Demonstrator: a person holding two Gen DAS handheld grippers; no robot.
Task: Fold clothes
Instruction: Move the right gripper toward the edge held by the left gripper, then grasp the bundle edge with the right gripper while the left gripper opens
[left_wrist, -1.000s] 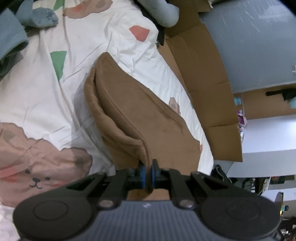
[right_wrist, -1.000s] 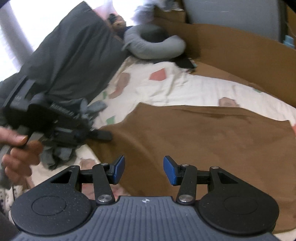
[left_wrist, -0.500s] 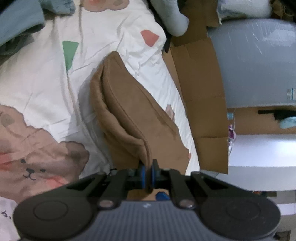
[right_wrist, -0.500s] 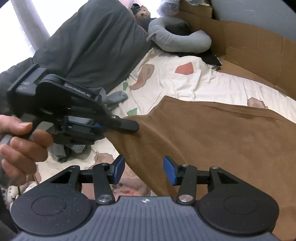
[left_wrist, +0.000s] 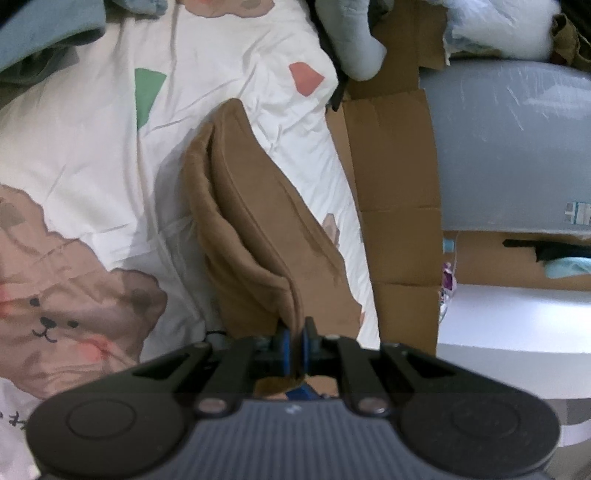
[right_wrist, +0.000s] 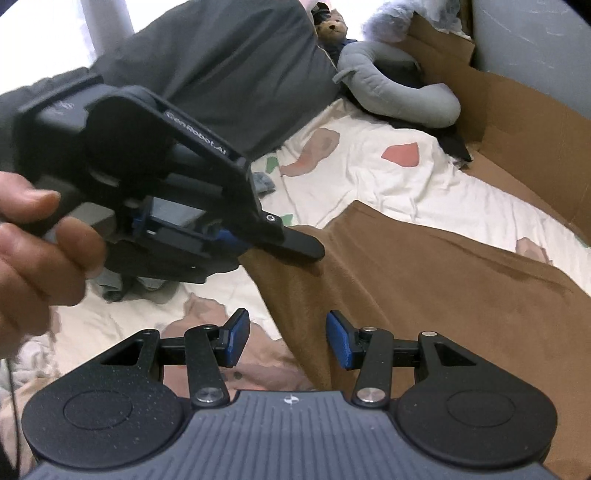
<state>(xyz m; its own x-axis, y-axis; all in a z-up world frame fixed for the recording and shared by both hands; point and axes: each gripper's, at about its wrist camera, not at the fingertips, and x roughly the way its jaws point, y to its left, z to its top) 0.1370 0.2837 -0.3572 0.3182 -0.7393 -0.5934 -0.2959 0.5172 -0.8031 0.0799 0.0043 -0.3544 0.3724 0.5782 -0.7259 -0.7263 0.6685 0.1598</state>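
While the left gripper pinches the brown garment's corner above the bedsheet, the right gripper hovers wide, holding nothing.

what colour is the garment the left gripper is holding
Plain brown garment, pinched by the left gripper; clearest in the left wrist view.

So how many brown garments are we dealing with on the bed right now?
1. The brown garment lies across the bedsheet; the left gripper is shut on its lifted corner, and the open right gripper hovers over its near edge. Others may be out of view.
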